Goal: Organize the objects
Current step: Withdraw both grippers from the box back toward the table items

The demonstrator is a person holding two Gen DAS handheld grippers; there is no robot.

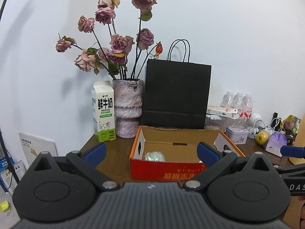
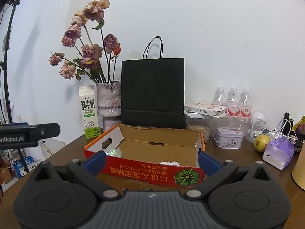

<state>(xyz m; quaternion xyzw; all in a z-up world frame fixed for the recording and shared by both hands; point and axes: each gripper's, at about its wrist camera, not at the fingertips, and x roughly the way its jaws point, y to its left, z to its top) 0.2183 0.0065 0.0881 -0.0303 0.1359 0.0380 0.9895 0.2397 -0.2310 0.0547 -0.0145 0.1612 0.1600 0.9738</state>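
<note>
An open red and orange cardboard box stands on the brown table in front of both grippers. Inside it lie a pale green crinkled item at the left and a white crumpled item at the right. My left gripper is open and empty, just before the box's near wall. My right gripper is open and empty, also at the near wall. Each gripper shows at the edge of the other's view.
Behind the box stand a milk carton, a vase of dried roses and a black paper bag. At the right are water bottles, a tin, a yellow apple, a purple tissue pack and cables.
</note>
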